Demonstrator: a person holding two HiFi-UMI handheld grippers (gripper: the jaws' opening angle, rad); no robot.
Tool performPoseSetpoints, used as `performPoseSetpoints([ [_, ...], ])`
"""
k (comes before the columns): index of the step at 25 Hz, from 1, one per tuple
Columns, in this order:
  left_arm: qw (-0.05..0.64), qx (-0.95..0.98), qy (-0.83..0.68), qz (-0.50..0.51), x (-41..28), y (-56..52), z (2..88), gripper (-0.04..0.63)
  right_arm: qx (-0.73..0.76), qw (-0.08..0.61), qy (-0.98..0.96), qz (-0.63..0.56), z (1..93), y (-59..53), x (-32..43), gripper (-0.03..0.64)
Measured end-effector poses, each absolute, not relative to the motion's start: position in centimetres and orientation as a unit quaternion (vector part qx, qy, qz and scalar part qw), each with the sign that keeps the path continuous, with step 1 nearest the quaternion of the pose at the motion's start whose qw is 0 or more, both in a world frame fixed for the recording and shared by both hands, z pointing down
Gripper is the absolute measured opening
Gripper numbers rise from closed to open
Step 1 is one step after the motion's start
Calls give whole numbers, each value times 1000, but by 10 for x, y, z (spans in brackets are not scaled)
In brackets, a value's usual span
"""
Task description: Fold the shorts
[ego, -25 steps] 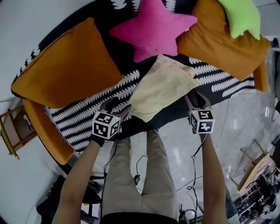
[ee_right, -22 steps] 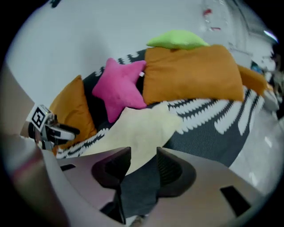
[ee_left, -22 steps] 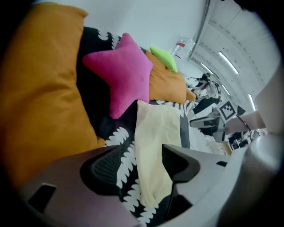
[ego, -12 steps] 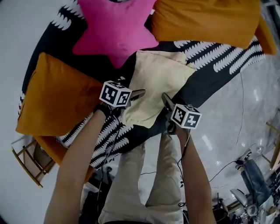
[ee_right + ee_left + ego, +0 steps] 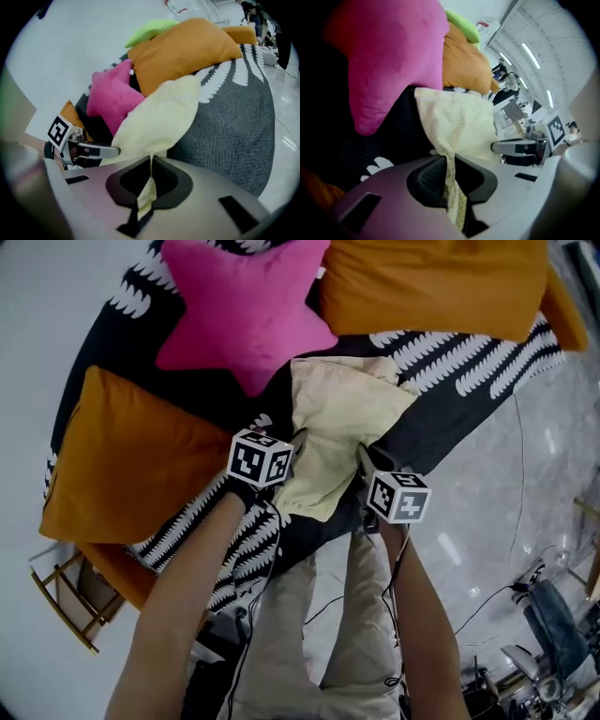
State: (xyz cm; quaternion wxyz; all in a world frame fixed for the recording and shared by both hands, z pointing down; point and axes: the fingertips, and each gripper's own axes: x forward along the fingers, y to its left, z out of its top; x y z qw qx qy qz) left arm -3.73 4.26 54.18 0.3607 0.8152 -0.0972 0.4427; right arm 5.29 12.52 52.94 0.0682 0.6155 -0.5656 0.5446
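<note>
Pinching the shorts (image 5: 342, 423) (fingers (image 5: 424, 180) just closed on cloth), the left gripper (image 5: 296, 441) and right gripper (image 5: 363, 457) should lift evenly toward the star cushion (image 5: 244, 310).

Bed (image 5: 450, 418) in front of me, black cover, white leaf print. On it: pale yellow shorts (image 5: 342, 423) at the near edge, pink star cushion (image 5: 248, 315) just behind them, orange cushion (image 5: 131, 460) on my left, second orange cushion (image 5: 431, 282) far right. Bed stands on shiny grey floor (image 5: 487, 521).
</note>
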Motion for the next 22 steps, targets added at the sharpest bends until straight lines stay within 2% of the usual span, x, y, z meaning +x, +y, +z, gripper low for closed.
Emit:
performPoseSetpoints([
  [7, 359, 864, -56, 348, -35, 53, 443, 38, 643, -17, -579, 501, 436, 129, 69, 23],
  [13, 338, 883, -60, 319, -34, 50, 380, 38, 640, -26, -604, 474, 377, 124, 69, 21],
  [19, 275, 920, -53, 273, -19, 34, 301, 41, 647, -53, -641, 411, 305, 102, 88, 21],
  [22, 265, 920, -62, 281, -15, 28, 289, 36, 641, -30, -660, 390, 288, 98, 93, 20],
])
